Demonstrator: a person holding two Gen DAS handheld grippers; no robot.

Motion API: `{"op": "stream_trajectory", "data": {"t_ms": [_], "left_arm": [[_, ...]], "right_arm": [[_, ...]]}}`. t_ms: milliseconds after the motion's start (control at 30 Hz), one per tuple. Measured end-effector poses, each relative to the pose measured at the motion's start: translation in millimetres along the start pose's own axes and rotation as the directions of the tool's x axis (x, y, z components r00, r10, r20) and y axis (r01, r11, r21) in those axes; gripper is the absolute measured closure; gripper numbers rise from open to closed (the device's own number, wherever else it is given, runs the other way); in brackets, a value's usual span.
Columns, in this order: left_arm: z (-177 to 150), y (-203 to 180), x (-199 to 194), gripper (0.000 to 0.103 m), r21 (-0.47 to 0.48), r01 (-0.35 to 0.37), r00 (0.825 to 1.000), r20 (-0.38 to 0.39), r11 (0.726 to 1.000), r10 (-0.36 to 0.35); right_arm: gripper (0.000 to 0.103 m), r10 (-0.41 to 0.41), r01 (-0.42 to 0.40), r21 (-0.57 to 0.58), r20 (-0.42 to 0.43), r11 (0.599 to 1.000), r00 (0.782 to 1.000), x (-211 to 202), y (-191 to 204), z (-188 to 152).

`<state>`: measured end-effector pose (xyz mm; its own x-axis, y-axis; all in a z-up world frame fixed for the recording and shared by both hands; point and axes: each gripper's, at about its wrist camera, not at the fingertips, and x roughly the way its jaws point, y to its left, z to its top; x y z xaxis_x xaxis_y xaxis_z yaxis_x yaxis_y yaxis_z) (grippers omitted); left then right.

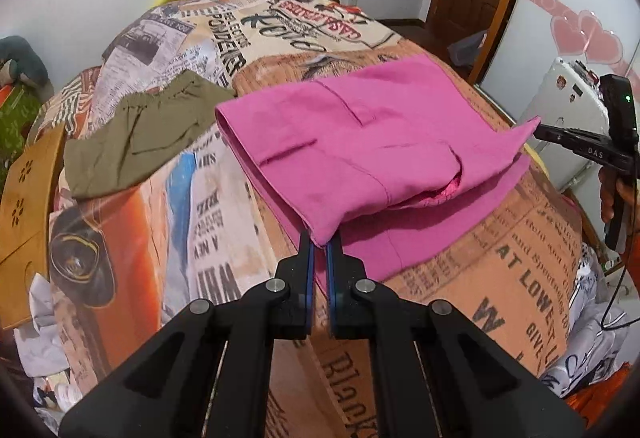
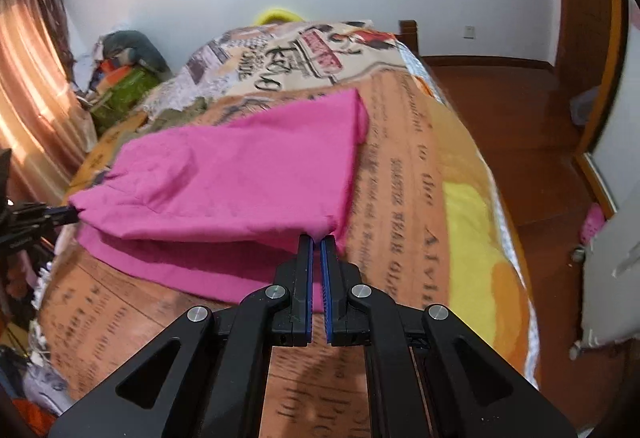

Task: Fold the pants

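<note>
While folded: pink pants point(image 1: 360, 141) lay doubled on the bed point(image 1: 500, 238) — top layer lifted.
Left hand-held gripper point(image 1: 320, 244): clamped on 1 near corner.
Right hand-held gripper point(image 2: 317, 238): clamped on the other corner.
Beside: olive garment point(image 1: 136, 145) — apart.

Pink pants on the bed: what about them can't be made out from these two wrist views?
- Lower layer of the pink pants: mostly covered by the lifted upper layer in both views.
- Seams and pocket detail: smeared by motion blur in the right wrist view.
- Fabric held inside the left gripper and right gripper: hidden between the pads.
- Olive garment: its type is unclear; it lies crumpled, and is blurred in the right wrist view.
</note>
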<state>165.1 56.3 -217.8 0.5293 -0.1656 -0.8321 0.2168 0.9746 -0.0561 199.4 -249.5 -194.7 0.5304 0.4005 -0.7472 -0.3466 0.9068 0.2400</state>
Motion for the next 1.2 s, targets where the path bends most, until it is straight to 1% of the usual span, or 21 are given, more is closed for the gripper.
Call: {"op": "stream_trajectory", "data": {"t_ms": [67,167,300,400,433,467,500,567,667,700,800,867,933,1033,1133,1200], "left_arm": [[-5.3,1.6,3.1,0.098,-0.013,0.004,1.0,-0.02,1.0,-0.004],[-11.4,5.5,-1.0,0.098,-0.034,0.021,0.999,-0.023,0.999,-0.022],[-12.7,7.5,-16.3,0.098,-0.032,-0.001,1.0,-0.003,0.999,0.001],[-1.4,6.6,-29.9,0.098,-0.02,-0.016,0.999,0.031,1.0,0.017],[5.3,5.4,-34.7,0.094,-0.019,-0.017,0.999,0.051,1.0,0.018],[11.0,4.7,-37.6,0.086,-0.02,-0.011,0.998,0.065,1.0,0.012],[17.5,3.1,-39.4,0.076,-0.024,0.003,0.997,0.08,1.0,-0.001],[27.9,-0.7,-37.6,0.071,-0.035,0.026,0.995,0.094,0.999,-0.023],[36.2,-13.0,-21.7,0.071,-0.022,0.047,0.996,0.071,0.999,-0.045],[36.2,-17.3,-15.5,0.071,-0.021,0.048,0.997,0.057,0.999,-0.047],[27.4,-26.4,10.1,0.071,-0.034,0.072,0.997,-0.018,0.997,-0.073],[18.1,-28.5,21.4,0.071,-0.039,0.067,0.996,-0.05,0.997,-0.069],[8.5,-28.0,26.3,0.07,-0.053,0.07,0.996,-0.051,0.996,-0.073],[1.7,-26.9,23.7,0.069,-0.059,0.077,0.996,-0.037,0.995,-0.079],[4.8,-23.4,17.9,0.069,-0.069,0.089,0.995,-0.048,0.994,-0.093],[11.5,-16.4,11.3,0.069,-0.088,0.086,0.996,-0.032,0.992,-0.089]], "right_arm": [[0.099,-0.001,0.001,0.006,-0.048,1.0,0.999,6.4,-4.0,-3.1],[0.099,-0.027,0.027,0.008,-0.068,1.0,0.997,3.4,-8.6,-10.9],[0.099,-0.049,0.05,0.01,-0.054,0.999,0.997,-12.9,-12.0,-10.9],[0.099,-0.047,0.046,-0.017,-0.028,0.999,0.999,-23.8,-4.5,-1.0],[0.099,-0.039,0.039,-0.028,-0.021,0.999,0.999,-25.6,-0.5,3.0],[0.099,-0.028,0.028,-0.041,-0.013,0.999,1.0,-27.3,5.0,7.5],[0.099,-0.004,0.004,-0.055,-0.003,0.998,1.0,-28.3,13.4,13.8],[0.098,0.035,-0.035,-0.069,0.0,0.997,0.999,-25.3,24.2,19.6],[0.085,0.094,-0.094,-0.09,-0.013,0.991,0.996,-9.2,45.0,24.0],[0.079,0.102,-0.104,-0.097,-0.025,0.99,0.994,-1.4,51.0,22.7],[0.079,0.116,-0.124,-0.106,-0.083,0.987,0.99,26.2,63.0,11.2],[0.079,0.125,-0.138,-0.091,-0.133,0.986,0.983,41.2,63.1,-0.5],[0.079,0.126,-0.14,-0.075,-0.169,0.987,0.978,50.0,60.0,-12.1],[0.079,0.156,-0.162,-0.028,-0.163,0.986,0.974,49.1,51.1,-25.6],[0.079,0.144,-0.153,-0.039,-0.184,0.987,0.972,43.9,50.4,-24.2],[0.079,0.126,-0.14,-0.062,-0.196,0.988,0.972,39.4,50.9,-18.0]]}}
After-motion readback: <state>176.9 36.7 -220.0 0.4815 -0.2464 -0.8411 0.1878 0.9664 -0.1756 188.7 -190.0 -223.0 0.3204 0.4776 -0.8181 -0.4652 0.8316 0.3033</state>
